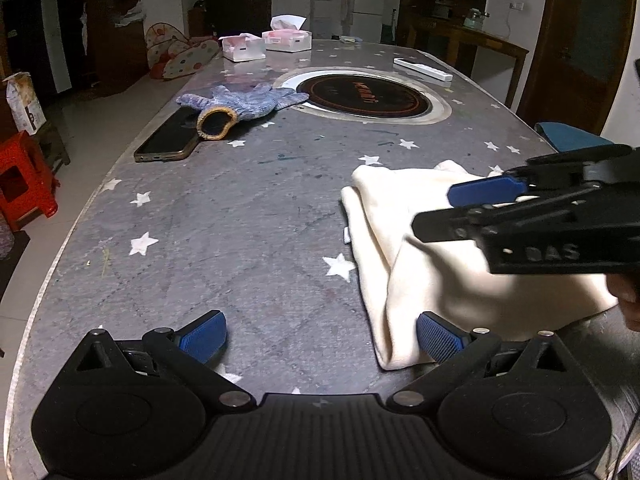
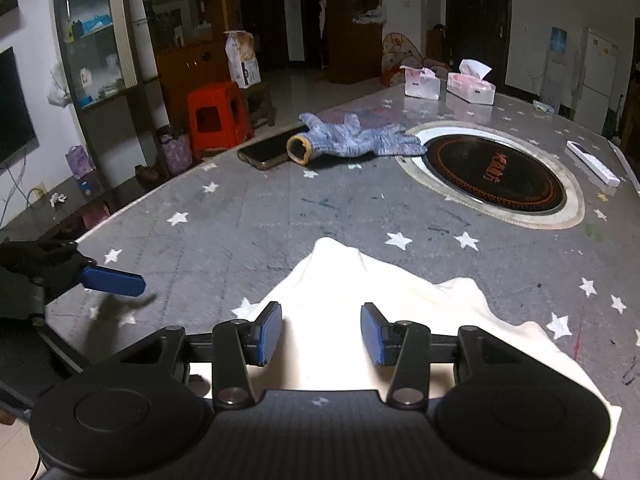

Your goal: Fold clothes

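A cream cloth [image 1: 436, 264] lies folded on the grey star-patterned table [image 1: 248, 216], its folded edge turned to the left. My left gripper [image 1: 322, 336] is open wide just above the table; its right pad [image 1: 440, 338] touches the cloth's near left corner and its left pad [image 1: 204, 336] is over bare table. My right gripper [image 2: 322, 332] hovers open over the cloth [image 2: 384, 292] with nothing between its pads. In the left wrist view the right gripper [image 1: 436, 210] reaches in from the right above the cloth. A left gripper pad [image 2: 114, 280] shows at the left edge.
A blue knitted glove [image 1: 248, 104] lies partly on a phone [image 1: 168, 136] at the far left. A round inset cooktop [image 1: 360, 96] sits mid-table, with two tissue boxes [image 1: 286, 38] and a white power strip [image 1: 422, 69] beyond. A red stool [image 2: 218, 114] stands off the table's left edge.
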Demonstrator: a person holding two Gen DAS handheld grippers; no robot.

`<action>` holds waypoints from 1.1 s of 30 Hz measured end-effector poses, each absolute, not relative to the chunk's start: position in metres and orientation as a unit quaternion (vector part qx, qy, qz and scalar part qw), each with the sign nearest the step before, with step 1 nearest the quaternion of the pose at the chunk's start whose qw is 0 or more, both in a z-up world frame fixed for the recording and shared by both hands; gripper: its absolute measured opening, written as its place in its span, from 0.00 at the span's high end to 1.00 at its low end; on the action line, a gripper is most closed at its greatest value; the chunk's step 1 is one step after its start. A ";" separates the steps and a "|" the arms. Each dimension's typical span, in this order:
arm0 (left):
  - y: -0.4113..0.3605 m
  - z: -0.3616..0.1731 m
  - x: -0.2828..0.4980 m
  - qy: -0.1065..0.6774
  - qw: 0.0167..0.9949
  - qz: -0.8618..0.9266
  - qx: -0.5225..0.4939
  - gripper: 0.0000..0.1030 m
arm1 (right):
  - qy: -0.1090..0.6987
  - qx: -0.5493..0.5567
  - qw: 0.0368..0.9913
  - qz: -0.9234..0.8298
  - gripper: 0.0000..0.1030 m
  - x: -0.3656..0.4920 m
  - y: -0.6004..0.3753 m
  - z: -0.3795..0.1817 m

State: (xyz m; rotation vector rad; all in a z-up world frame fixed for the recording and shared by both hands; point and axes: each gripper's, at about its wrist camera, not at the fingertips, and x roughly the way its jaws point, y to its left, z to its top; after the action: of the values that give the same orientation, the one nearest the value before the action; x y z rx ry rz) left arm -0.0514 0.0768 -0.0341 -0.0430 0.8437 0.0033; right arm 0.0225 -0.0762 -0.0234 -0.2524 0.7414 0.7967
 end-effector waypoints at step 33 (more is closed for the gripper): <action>0.097 -0.022 -0.077 0.394 0.918 0.045 -0.019 0.00 | 0.325 -0.171 0.857 0.362 0.58 -0.033 -0.086 -0.034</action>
State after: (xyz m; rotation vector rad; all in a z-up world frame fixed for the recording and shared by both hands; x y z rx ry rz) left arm -0.0774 0.0967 -0.0218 -0.0385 0.8103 0.0925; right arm -0.0328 -0.0859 -0.0341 -0.3599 0.6834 0.7598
